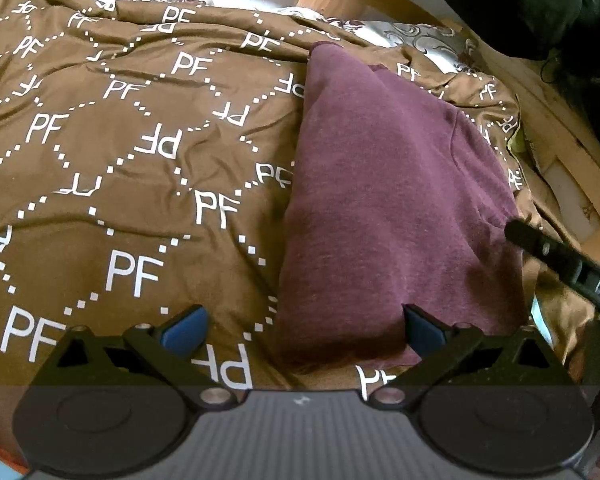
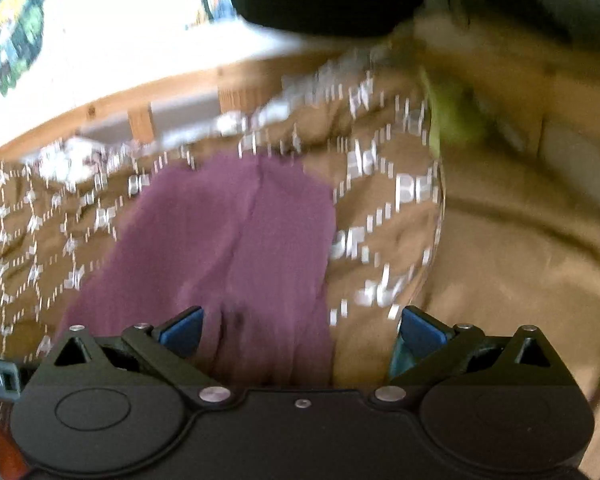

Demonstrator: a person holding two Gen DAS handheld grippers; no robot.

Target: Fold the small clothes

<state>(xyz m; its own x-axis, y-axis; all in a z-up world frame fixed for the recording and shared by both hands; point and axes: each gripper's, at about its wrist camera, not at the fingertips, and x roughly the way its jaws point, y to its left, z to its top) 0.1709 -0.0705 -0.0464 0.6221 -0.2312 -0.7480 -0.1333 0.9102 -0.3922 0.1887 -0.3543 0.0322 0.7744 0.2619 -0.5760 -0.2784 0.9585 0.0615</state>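
Maroon garment [image 1: 396, 208] lying on the brown PF bedspread [image 1: 112, 128], looking partly folded, prob more folds left.
I'm holding the left gripper [image 1: 304, 330] wide open over its near edge, gripping nothing; right gripper [image 2: 302, 330] also wide open and empty, its view blurring.

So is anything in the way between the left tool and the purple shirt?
Nothing visible is. The left tool is open right at the near edge of the purple shirt, which lies flat on the brown bedspread. Only bare bedspread shows around it. The right tool comes in from the shirt's far side.
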